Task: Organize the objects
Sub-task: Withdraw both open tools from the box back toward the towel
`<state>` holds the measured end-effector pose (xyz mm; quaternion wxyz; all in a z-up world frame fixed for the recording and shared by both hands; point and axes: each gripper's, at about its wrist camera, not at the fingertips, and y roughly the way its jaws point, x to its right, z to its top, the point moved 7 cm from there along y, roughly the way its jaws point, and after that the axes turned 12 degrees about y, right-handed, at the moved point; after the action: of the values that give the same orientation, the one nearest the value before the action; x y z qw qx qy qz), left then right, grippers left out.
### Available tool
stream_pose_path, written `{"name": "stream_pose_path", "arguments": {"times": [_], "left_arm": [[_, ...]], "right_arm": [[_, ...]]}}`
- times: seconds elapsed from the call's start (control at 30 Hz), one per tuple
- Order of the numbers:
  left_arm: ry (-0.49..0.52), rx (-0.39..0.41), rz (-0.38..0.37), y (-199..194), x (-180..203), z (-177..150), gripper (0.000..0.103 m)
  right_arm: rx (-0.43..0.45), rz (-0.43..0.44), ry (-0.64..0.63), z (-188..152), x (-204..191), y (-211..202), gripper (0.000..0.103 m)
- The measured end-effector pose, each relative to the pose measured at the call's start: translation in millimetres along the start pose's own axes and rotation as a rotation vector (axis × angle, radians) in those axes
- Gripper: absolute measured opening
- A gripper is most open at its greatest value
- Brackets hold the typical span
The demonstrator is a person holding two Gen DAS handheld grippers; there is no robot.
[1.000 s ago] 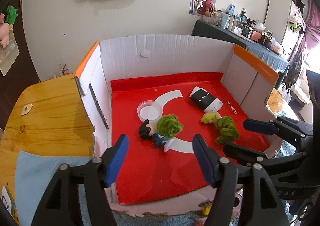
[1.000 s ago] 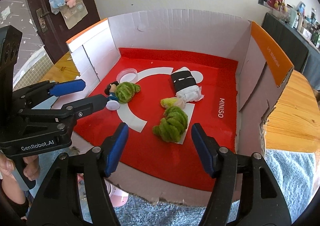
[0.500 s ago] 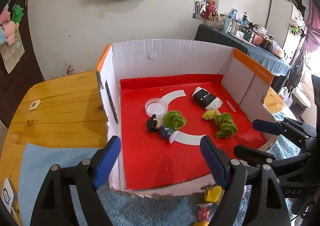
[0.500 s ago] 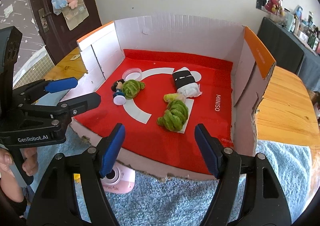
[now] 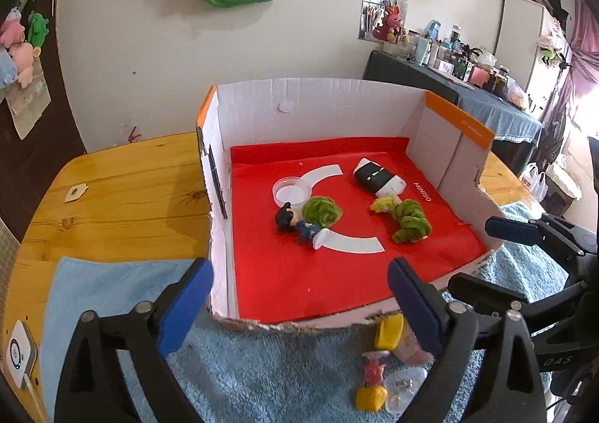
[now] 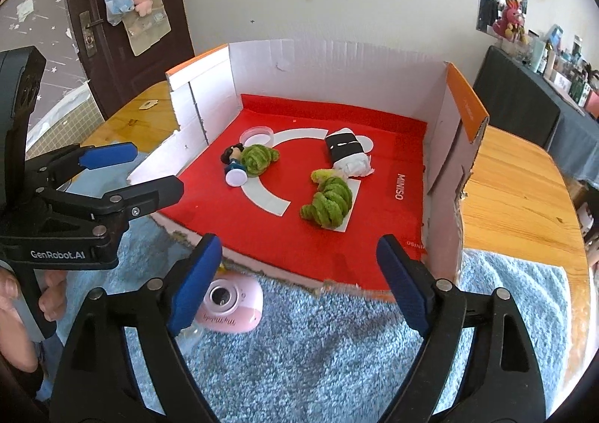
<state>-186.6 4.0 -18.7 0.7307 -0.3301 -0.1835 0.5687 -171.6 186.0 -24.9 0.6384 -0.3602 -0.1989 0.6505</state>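
while both grippers gape, pink camera [image 6: 228, 307] lies outside the box [image 6: 445, 145].

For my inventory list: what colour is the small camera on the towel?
Pink camera, clearest in the right wrist view.

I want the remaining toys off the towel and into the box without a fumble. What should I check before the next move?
1. Left tongs open and holding nothing: ok.
2. Right tongs open and holding nothing: ok.
3. Pink toy camera in view and uncovered on the blue towel, just outside the box: ok.
4. Bare red floor free near the front of the cardboard box: ok.
5. Yellow and pink small toys on the towel partly hidden by a finger: cannot tell their exact shape.
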Motion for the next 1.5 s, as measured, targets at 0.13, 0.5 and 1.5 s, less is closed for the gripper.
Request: {"name": "stream_pose_path", "arguments": {"times": [0.13,0.5,1.5], "left_arm": [[0.011,0.015,0.013,-11,3,-1,0.1],[0.018,0.014,0.009,-22,10,-13,0.1],[0.001,-0.084,-0.04,-7,25,-64,0.103]], "right_arm": [[0.011,-0.005,-0.008,-5,-1,-7,0.086],[0.013,0.01,-0.017,-18,-6,-17,0.095],[-0.06,-0.002,0.004,-59,2,-10,0.098]]}}
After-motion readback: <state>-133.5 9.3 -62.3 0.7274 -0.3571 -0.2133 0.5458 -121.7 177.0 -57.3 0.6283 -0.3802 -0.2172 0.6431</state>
